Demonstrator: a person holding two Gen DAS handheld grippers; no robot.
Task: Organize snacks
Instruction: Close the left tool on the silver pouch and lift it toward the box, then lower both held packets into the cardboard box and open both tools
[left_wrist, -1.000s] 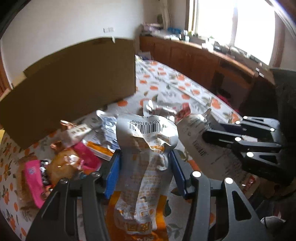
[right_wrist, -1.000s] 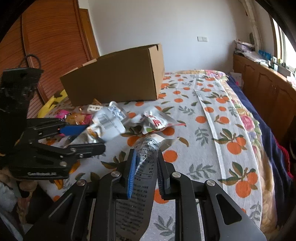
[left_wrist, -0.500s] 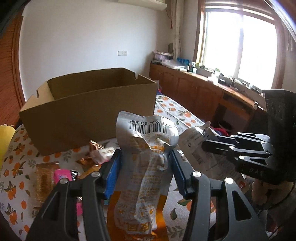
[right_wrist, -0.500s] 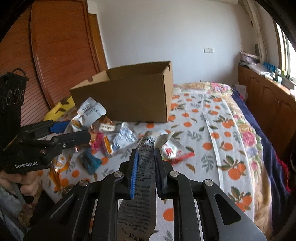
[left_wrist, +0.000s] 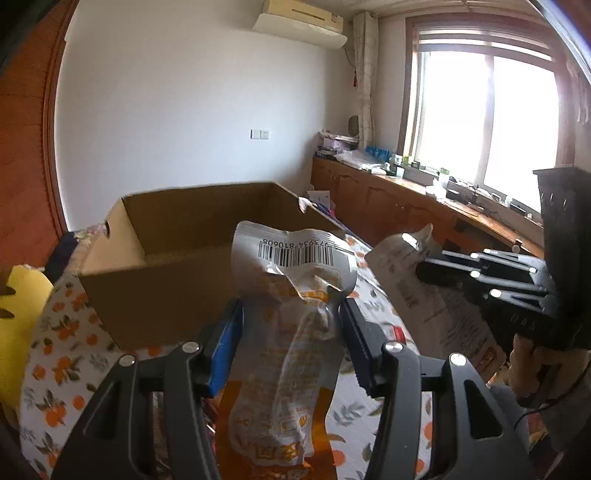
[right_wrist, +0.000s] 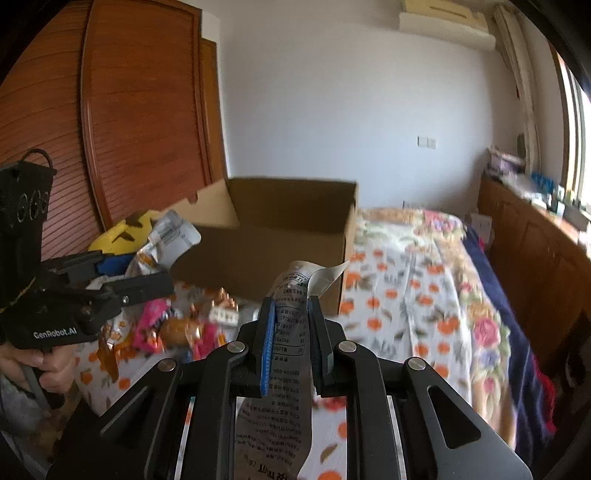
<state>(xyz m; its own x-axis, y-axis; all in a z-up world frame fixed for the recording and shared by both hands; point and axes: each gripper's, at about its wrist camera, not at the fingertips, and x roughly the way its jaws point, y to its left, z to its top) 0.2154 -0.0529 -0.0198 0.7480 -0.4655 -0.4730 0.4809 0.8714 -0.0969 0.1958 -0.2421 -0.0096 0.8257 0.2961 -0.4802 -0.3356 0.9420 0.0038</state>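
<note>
- Our left gripper (left_wrist: 291, 332): fingers clamped on orange snack pouch (left_wrist: 291, 343), cardboard box (left_wrist: 177, 266) ahead.
- Our right gripper (right_wrist: 290, 332): fingers nearly closed, pinching silver packet (right_wrist: 291, 354).

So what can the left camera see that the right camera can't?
Only the left camera shows the window and the barcode on the orange packet in the left claw. Only the right camera shows the loose snacks and the wooden door. Both show the box, the bedsheet and each claw's packet.
</note>
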